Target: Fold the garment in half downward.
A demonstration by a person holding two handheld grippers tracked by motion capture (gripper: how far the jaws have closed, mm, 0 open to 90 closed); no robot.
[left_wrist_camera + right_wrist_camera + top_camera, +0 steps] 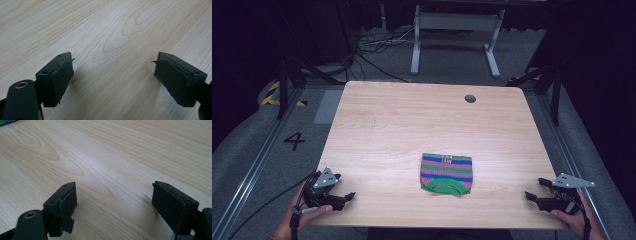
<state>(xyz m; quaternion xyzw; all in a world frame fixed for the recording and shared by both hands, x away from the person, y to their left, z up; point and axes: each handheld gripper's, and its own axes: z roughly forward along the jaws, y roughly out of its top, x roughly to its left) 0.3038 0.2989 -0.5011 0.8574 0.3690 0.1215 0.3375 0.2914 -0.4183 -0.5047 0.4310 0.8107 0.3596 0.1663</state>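
A small folded knitted cloth with pink, blue and green stripes lies flat on the wooden table, near the front middle. Its green corner shows in the right gripper view at the top left. My left gripper rests at the table's front left corner, held by a hand, well to the left of the cloth. Its jaws stand wide apart over bare wood, left gripper. My right gripper sits at the front right corner, pointing toward the cloth. The right gripper is open too, with nothing between its pads.
A round cable hole lies in the tabletop at the back right. Beyond the table stand a white desk frame and loose cables on the grey floor. A "4" is marked on the floor at the left.
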